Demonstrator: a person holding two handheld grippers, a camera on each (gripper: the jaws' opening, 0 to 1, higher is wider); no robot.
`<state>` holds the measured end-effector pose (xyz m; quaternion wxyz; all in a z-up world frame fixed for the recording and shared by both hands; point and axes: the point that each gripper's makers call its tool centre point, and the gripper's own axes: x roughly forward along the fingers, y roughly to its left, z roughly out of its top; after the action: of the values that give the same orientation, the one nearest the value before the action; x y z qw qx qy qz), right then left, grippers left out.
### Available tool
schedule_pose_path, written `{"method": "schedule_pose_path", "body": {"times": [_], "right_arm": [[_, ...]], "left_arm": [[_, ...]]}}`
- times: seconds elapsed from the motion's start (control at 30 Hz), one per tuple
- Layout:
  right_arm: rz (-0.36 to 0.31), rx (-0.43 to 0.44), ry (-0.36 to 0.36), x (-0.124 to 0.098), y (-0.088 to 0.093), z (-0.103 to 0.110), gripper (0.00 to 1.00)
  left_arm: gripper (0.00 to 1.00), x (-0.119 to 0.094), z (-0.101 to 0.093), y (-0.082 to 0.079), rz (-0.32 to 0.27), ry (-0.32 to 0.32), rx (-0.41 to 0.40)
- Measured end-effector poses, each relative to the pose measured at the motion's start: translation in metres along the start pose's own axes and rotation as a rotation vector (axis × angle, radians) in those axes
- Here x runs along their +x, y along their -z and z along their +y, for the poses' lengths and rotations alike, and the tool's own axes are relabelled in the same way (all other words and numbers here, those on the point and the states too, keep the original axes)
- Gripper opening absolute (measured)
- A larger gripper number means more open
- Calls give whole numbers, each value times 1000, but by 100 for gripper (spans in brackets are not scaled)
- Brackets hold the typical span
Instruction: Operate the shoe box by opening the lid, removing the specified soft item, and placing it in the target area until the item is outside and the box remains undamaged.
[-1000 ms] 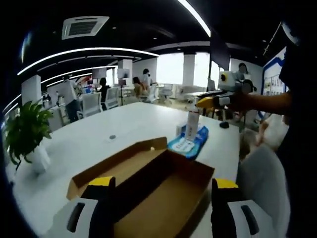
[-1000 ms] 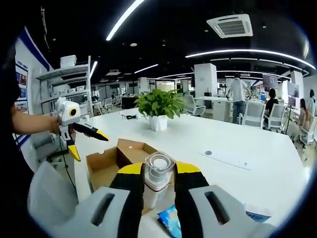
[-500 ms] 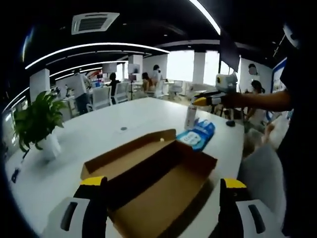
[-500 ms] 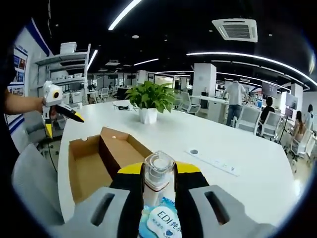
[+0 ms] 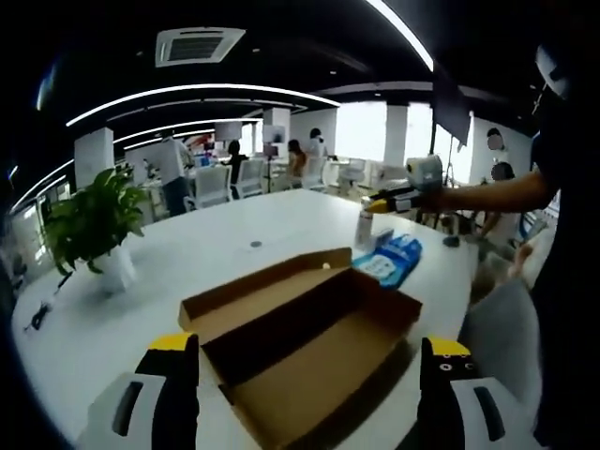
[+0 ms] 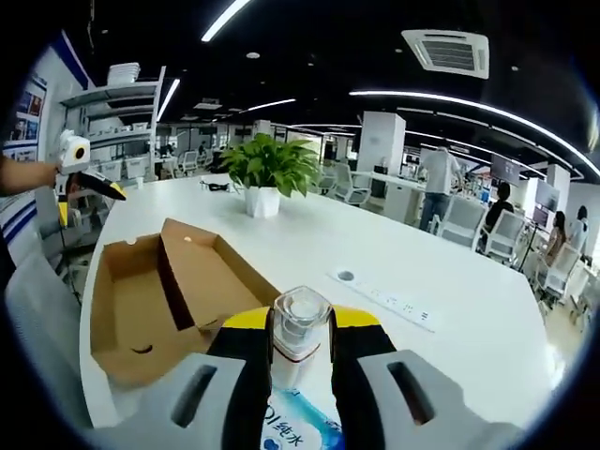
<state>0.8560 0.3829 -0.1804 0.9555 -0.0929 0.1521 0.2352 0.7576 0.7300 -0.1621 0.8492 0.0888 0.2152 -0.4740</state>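
The brown shoe box (image 5: 309, 342) lies open on the white table (image 5: 187, 272), its lid (image 5: 253, 286) folded back flat and its inside bare. My left gripper (image 5: 309, 347) is held open, wide apart, above the box's near end. A blue soft pack of wipes (image 5: 389, 260) lies on the table beyond the box. My right gripper (image 6: 300, 319) is shut on a white bottle with a clear cap (image 6: 298, 330), just above the pack (image 6: 291, 422). In the left gripper view the bottle (image 5: 364, 225) stands upright at the pack's far end.
A potted plant (image 6: 265, 173) stands mid-table, and a white power strip (image 6: 380, 295) lies to the right. The left gripper (image 6: 82, 176) hangs past the box (image 6: 159, 291). A grey chair back (image 5: 502, 328) is at the table edge. People sit at desks behind.
Both views have shifted with the hands. The bottle stays clamped in my right gripper, lower over the wipes pack. My left gripper stays open and has drawn back from the box.
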Motion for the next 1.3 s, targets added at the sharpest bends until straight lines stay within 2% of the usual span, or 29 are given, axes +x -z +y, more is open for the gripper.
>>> {"method": "schedule_pose_path", "body": {"times": [0.27, 0.53, 0.67, 0.87, 1.3], "right_arm": [[31, -15, 6, 12, 13, -10, 20], [83, -23, 27, 20, 36, -19, 21], [91, -23, 40, 22, 44, -21, 21], [113, -19, 73, 23, 55, -26, 21], [117, -18, 93, 24, 62, -26, 21]], "left_arm": [[100, -6, 4, 3, 0, -20, -9], [100, -13, 10, 6, -1, -40, -12], [100, -12, 7, 12, 20, -44, -19], [100, -12, 4, 13, 17, -42, -29], [100, -8, 1, 22, 35, -35, -38]]}}
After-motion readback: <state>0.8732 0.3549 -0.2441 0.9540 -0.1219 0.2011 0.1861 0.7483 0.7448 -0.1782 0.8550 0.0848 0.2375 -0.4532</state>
